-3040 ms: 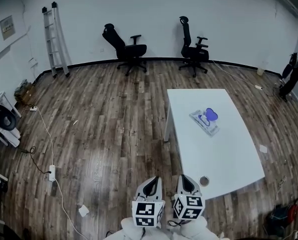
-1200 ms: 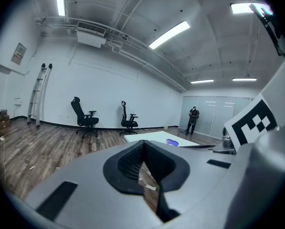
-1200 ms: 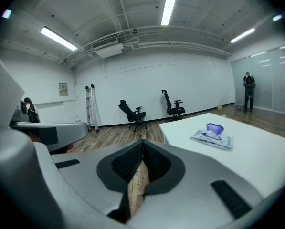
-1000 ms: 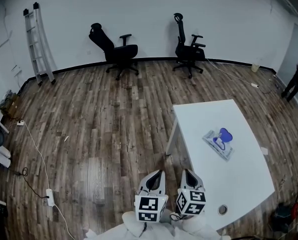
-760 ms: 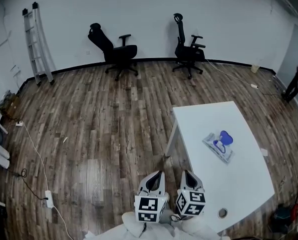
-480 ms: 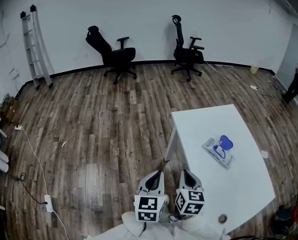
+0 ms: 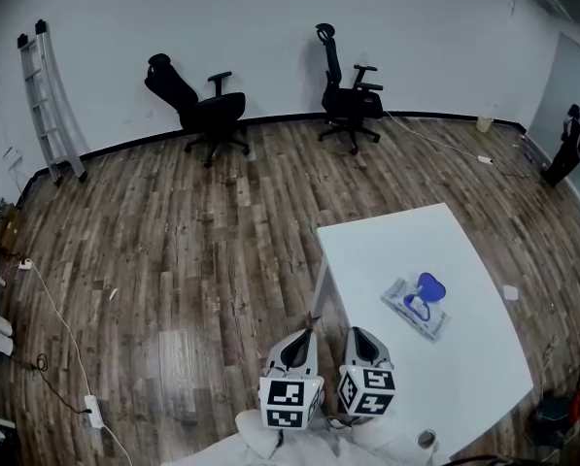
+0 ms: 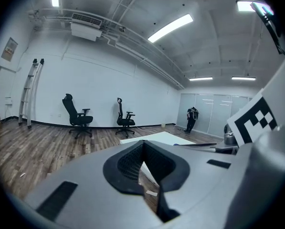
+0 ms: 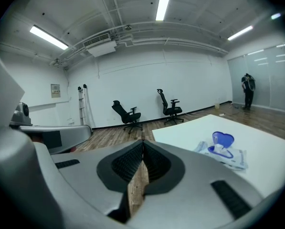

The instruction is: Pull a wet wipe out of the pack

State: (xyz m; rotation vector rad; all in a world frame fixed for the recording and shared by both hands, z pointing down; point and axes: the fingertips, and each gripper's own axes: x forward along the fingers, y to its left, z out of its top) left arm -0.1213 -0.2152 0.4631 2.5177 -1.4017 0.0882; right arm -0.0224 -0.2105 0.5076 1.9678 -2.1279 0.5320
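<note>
Jaws on left gripper and right gripper are sitting closed, empty; unheld wet wipe pack risks lifting off desk.

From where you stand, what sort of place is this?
Probably a sparsely furnished office or test room: a black office chair and a second chair by the white wall, a ladder leaning there, and a white table holding a wet wipe pack.
</note>
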